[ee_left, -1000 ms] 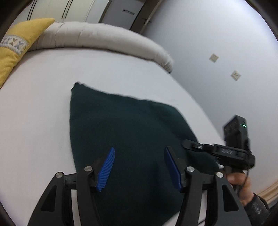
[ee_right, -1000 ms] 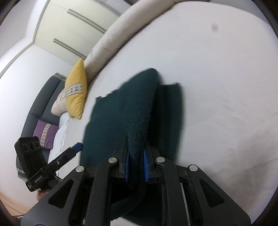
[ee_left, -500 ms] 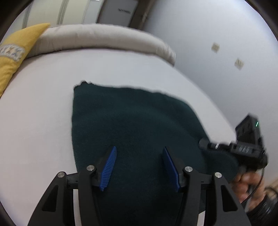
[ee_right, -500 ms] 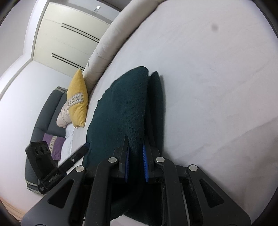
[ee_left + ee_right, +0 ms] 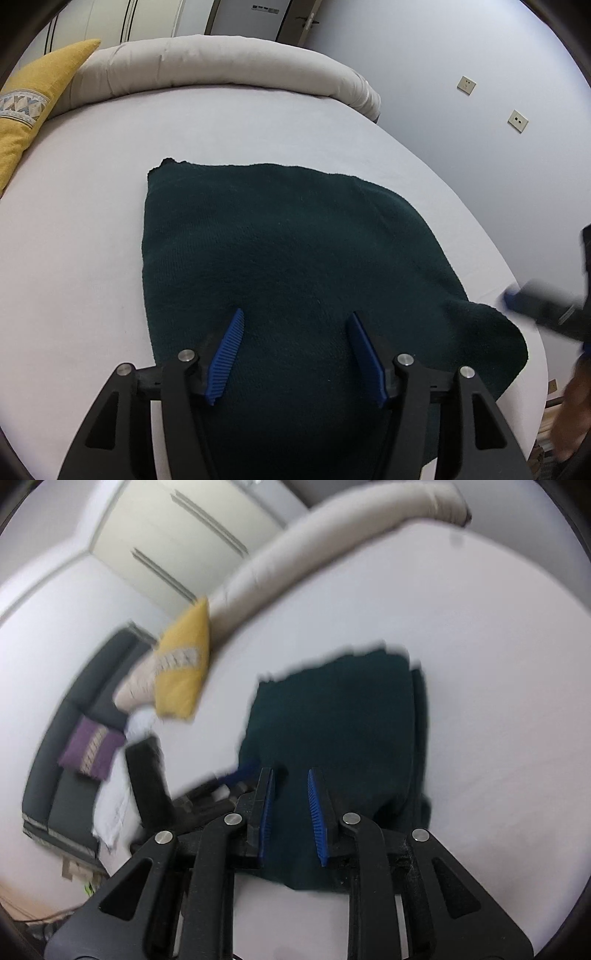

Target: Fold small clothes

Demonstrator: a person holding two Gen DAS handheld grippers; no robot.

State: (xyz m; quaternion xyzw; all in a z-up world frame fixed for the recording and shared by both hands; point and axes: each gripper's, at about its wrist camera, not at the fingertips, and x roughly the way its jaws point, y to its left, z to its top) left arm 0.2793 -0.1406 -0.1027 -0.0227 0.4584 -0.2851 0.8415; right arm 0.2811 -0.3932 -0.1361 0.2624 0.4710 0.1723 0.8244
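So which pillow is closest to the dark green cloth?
The yellow pillow, leaning against the long beige bolster on the bed. The purple pillow sits farther off, on the dark sofa.

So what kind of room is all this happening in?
Most likely a bedroom. A dark green garment lies on a bed with a white sheet, a long beige bolster runs along its far edge beside a yellow cushion, and pale wardrobe doors stand behind.
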